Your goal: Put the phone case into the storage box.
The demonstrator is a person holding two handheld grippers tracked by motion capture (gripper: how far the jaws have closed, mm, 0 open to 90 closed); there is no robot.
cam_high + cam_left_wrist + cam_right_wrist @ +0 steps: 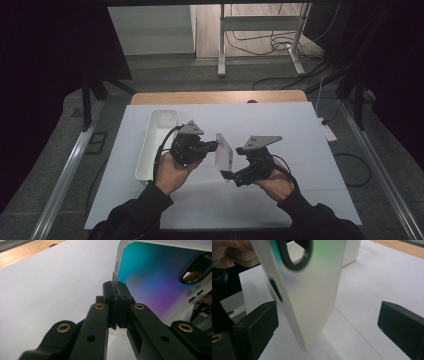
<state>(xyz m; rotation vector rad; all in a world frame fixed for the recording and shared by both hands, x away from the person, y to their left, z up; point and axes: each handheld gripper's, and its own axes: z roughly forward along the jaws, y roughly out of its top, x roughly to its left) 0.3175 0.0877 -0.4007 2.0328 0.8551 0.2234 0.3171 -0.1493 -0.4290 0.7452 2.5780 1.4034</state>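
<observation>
Left tool (pixel 116 293) pinches the phone case (pixel 224 151) edge; right tool (pixel 328 322) gapes wide around it.

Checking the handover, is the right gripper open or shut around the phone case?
Open: the right gripper jaws stand apart, clear of the phone case.

No text, label, brand, number or sign can be read anywhere in these pictures. The iridescent phone case (pixel 155 280) bears no lettering. The white bin (pixel 155 145) and the white table sheet (pixel 300 130) are plain too.
</observation>
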